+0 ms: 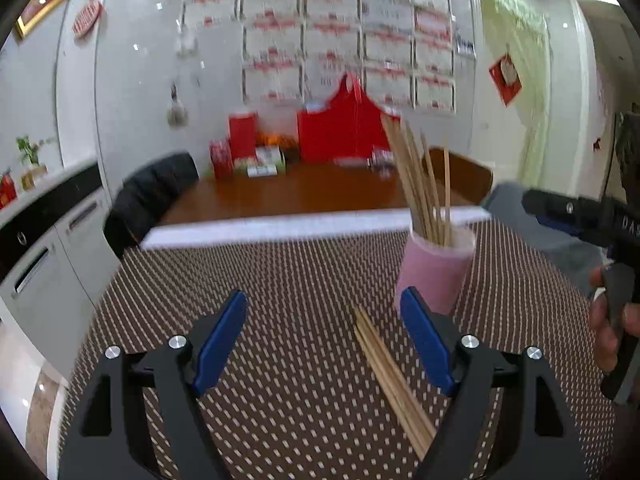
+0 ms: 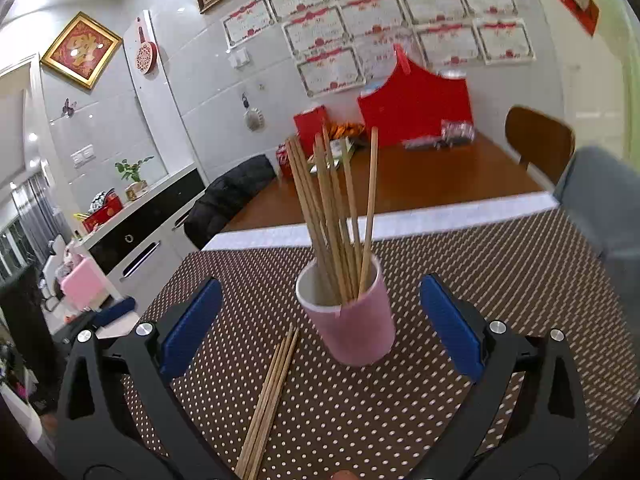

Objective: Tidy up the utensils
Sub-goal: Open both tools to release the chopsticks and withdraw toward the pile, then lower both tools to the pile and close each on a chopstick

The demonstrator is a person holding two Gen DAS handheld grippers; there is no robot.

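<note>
A pink cup stands upright on the brown dotted cloth and holds several wooden chopsticks. A loose bundle of chopsticks lies flat on the cloth near the cup. My left gripper is open and empty, with the loose bundle between its blue pads, close to the right pad. My right gripper is open and empty, with the cup between its fingers and the loose bundle lower left. The right gripper's body also shows at the right edge of the left wrist view.
The dotted cloth covers the near table end; its white edge lies behind the cup. Red bags and boxes stand at the far end of the wooden table. A black chair and a white cabinet are on the left, a wooden chair on the right.
</note>
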